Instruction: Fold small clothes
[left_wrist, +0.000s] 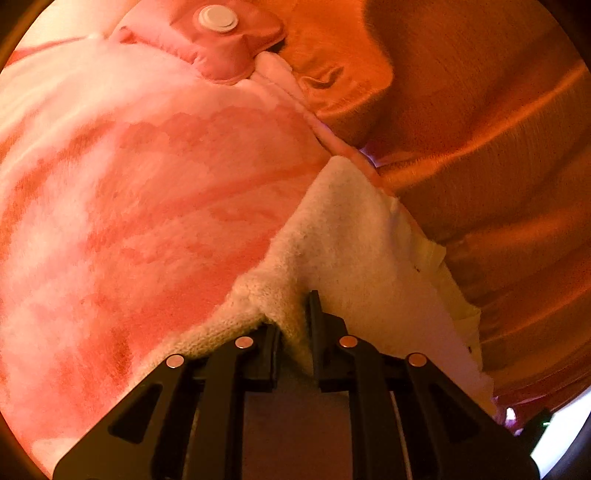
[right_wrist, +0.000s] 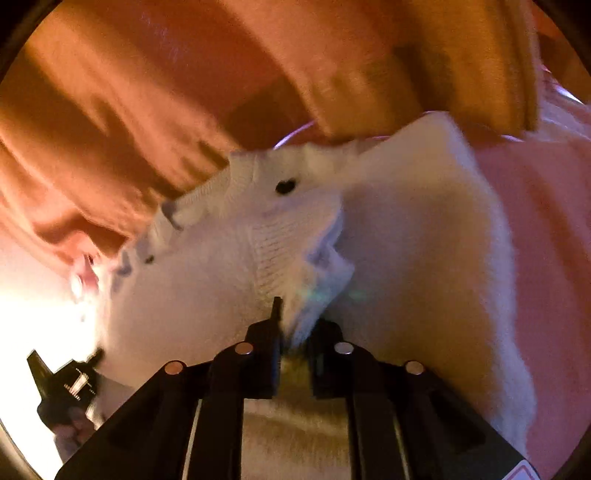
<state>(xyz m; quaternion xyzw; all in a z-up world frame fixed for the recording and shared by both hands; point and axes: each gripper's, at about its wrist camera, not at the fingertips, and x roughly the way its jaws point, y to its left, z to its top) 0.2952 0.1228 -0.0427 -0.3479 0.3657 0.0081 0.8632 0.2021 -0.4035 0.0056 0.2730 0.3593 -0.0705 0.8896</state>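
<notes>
Cream ribbed knit garment (left_wrist: 354, 236) bunches, pinched in both left gripper (left_wrist: 295, 325) and right gripper (right_wrist: 295, 325).

Pink blanket (left_wrist: 129, 203), orange quilt (left_wrist: 480, 129), warm light.

Warm orange light floods both fisheye views, the rims bend and go black at the corners, glare burns out the right wrist's lower left, and motion blur smears the orange cloth (right_wrist: 155, 96) while the left wrist stays sharper.
</notes>
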